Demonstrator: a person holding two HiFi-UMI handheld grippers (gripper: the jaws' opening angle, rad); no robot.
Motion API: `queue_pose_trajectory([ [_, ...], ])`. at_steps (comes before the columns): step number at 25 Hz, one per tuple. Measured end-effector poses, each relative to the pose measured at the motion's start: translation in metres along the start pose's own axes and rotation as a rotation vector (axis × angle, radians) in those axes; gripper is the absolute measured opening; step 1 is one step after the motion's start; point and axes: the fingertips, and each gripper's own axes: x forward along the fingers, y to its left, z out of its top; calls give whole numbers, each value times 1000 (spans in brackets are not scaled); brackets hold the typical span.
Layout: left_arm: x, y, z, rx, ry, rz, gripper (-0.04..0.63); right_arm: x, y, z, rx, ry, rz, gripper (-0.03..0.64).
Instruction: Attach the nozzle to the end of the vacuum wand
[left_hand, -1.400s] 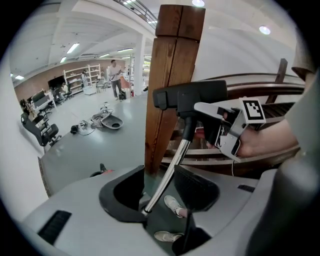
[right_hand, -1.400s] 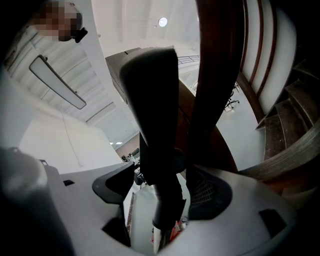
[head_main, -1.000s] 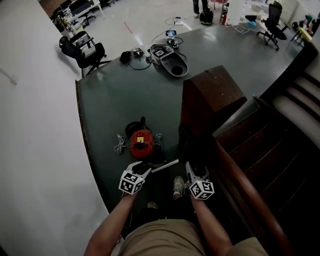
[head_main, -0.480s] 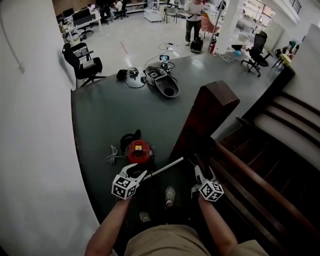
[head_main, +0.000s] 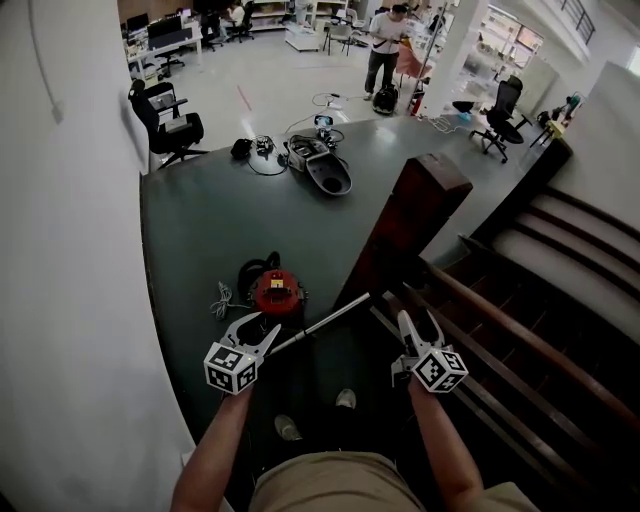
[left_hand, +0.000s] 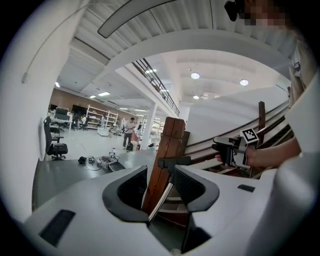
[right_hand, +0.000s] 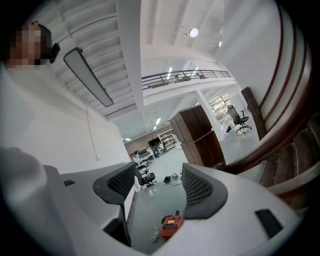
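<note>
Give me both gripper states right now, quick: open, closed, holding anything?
Left gripper: closed on the vacuum wand, which it holds off the floor.
Right gripper: open, nothing between its jaws.

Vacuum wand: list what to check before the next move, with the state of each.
1. Silver metal vacuum wand gripped: ok, left gripper is shut on it.
2. Right gripper free: ok, fingers apart, nothing between.
3. Nozzle located: cannot tell, none clearly visible.
4. Wand's far end clear of the brown wooden newel post: cannot tell, it points at the post's base.
5. Red canister vacuum out of the way: ok, lies beyond the left gripper.
</note>
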Motion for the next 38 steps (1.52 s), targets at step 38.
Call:
queue_pose_trajectory([
  [38,-105,-149,-95,-119,14,390,159,-162,-54,-40,-239,236,213,146],
])
